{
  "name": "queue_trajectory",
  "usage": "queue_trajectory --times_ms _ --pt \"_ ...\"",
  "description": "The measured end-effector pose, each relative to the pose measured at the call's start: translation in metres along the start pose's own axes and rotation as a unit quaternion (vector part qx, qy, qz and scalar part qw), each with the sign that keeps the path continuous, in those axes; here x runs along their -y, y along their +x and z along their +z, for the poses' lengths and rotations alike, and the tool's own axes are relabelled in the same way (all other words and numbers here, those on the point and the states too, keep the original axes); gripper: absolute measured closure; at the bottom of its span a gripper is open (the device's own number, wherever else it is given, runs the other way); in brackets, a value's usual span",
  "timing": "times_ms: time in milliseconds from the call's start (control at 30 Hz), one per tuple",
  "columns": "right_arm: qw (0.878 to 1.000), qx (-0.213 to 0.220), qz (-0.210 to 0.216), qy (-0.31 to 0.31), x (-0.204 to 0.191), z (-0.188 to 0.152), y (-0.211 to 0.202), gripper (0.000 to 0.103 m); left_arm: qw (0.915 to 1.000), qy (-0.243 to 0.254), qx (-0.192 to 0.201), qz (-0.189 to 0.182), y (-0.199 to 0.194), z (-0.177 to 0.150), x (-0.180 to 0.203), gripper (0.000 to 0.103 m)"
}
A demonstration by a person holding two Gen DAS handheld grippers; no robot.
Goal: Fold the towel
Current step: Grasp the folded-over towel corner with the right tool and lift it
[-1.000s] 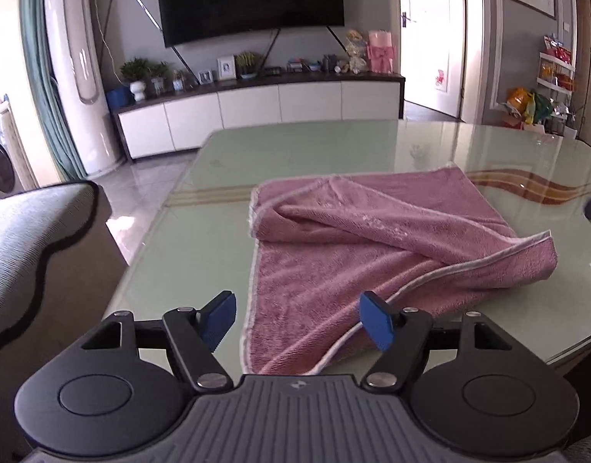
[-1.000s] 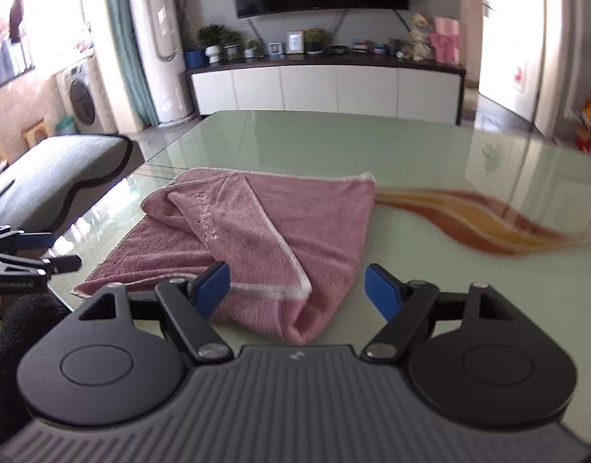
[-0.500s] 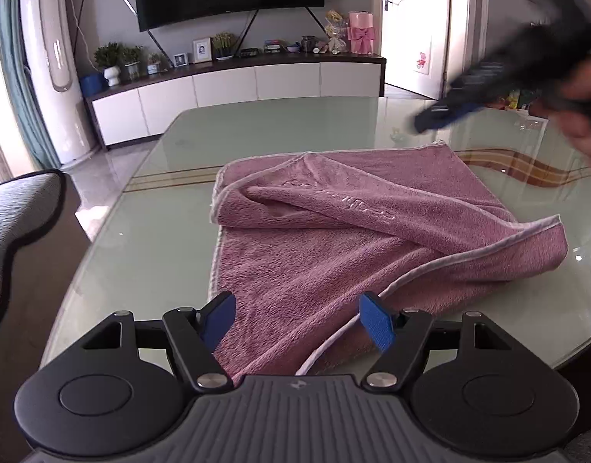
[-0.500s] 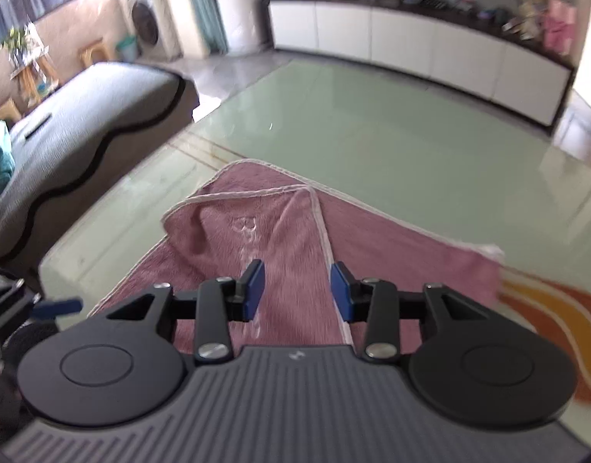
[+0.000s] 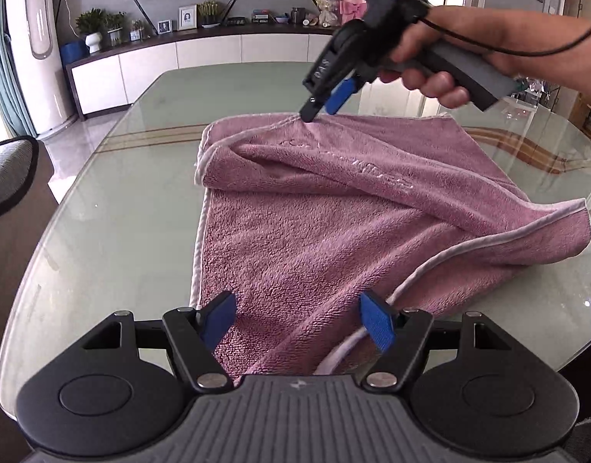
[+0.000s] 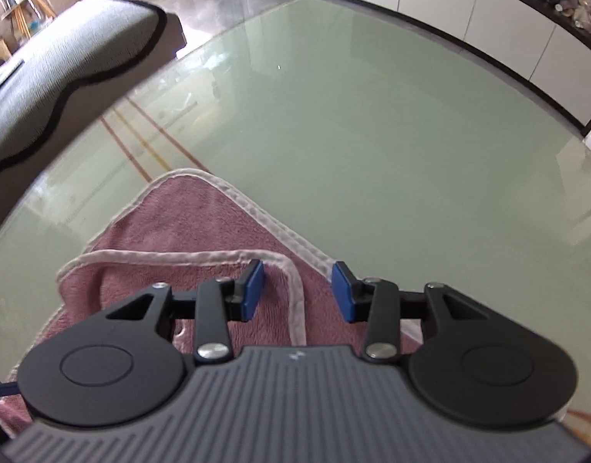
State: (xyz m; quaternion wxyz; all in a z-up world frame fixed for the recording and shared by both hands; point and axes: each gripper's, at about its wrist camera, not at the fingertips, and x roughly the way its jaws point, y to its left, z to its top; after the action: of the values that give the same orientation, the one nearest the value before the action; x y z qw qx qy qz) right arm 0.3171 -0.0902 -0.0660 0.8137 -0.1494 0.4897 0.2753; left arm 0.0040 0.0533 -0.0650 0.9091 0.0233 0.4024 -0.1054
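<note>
A pink towel [image 5: 334,223] with a pale hem lies rumpled and partly folded over on the glass table [image 5: 114,200]. My left gripper [image 5: 297,320] is open, low over the towel's near edge, with the hem by its right finger. My right gripper [image 5: 316,110] reaches down at the towel's far edge, tips touching the hem. In the right wrist view the right gripper [image 6: 297,287] is open, its jaws straddling a folded-over corner of the towel [image 6: 202,247].
The table's near rim [image 5: 10,332] curves close to my left gripper. A grey sofa [image 6: 44,61] stands left of the table. A white TV cabinet [image 5: 202,54] stands beyond the far edge. Bare glass [image 6: 372,135] stretches beyond the towel.
My right gripper has swung across and down to the towel's far corner, its jaws narrower than a second ago. My left gripper has moved forward over the towel's near edge.
</note>
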Motion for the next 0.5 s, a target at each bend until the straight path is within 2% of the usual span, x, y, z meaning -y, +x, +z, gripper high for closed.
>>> queue_trajectory --times_ms 100,233,333,400,500 --pt "1.0 -0.007 -0.005 -0.015 -0.003 0.004 0.0 0.064 1.0 0.008 0.0 0.003 0.001 -0.002 0.002 0.029" --pt "0.997 -0.017 -0.016 -0.072 -0.02 0.004 -0.003 0.084 0.9997 0.021 0.002 0.009 0.003 -0.004 0.006 0.027" --pt "0.996 -0.016 -0.034 -0.083 -0.032 0.002 -0.004 0.087 0.9998 0.015 0.0 0.014 0.003 -0.003 0.006 0.027" --pt "0.997 -0.016 -0.034 -0.064 -0.028 0.003 -0.004 0.086 0.9997 0.017 0.0 0.016 0.004 -0.003 0.007 0.027" --pt "0.999 -0.015 -0.03 -0.028 -0.02 0.004 -0.004 0.078 0.9998 0.016 -0.001 0.016 0.004 -0.003 0.006 0.027"
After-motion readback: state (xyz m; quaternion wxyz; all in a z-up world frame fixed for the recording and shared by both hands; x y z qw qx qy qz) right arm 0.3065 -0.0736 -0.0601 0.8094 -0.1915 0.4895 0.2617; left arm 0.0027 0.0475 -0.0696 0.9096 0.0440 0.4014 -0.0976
